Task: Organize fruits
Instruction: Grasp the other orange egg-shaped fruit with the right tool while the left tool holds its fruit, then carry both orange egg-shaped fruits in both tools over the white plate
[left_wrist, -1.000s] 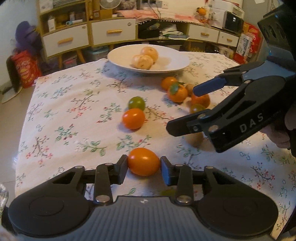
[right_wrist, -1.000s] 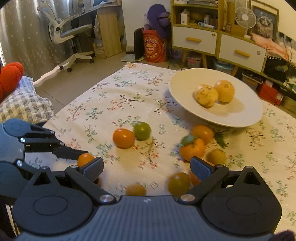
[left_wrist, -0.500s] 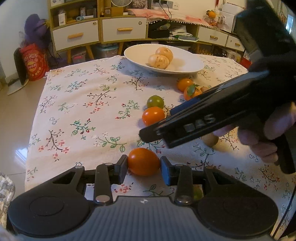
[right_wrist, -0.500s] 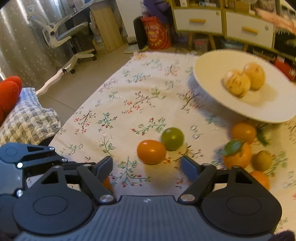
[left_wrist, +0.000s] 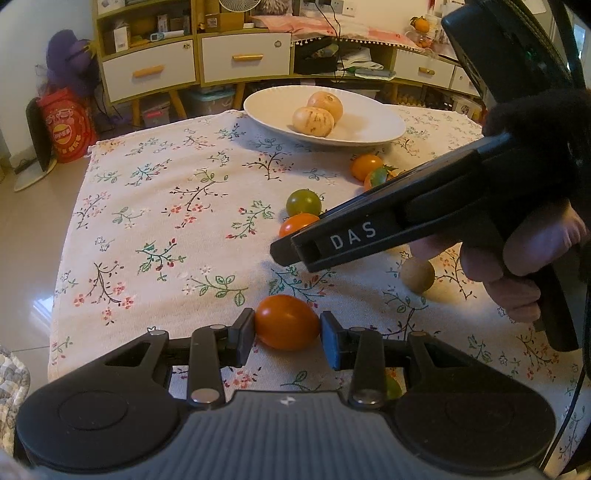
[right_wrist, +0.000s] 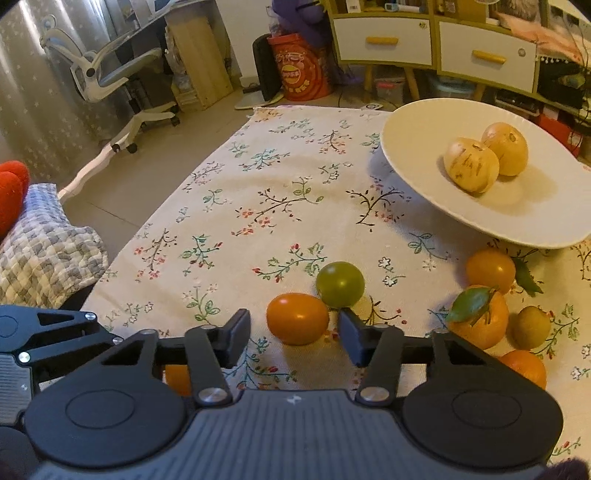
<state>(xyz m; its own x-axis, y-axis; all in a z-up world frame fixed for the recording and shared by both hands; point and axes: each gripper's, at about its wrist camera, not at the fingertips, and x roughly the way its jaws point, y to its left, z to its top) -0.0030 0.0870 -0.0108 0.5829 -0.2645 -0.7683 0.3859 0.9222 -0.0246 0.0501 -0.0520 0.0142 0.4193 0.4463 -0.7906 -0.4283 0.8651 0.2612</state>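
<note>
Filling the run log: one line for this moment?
left gripper: shut on orange tomato | right gripper: closing around second orange tomato, not yet gripped

From my left wrist view, one tomato (left_wrist: 287, 322) sits on the tablecloth (left_wrist: 155, 206) between my left gripper (left_wrist: 287, 334) pads, touching both. My right gripper (right_wrist: 294, 334) is closing around a second tomato (right_wrist: 297, 318), not yet pressing it, with a round fruit (right_wrist: 340, 283) just behind. Farther back stands the plate (right_wrist: 413, 147) with two fruits (right_wrist: 471, 164) on it, and a cluster of citrus (right_wrist: 480, 321) lies before its near rim.
</note>
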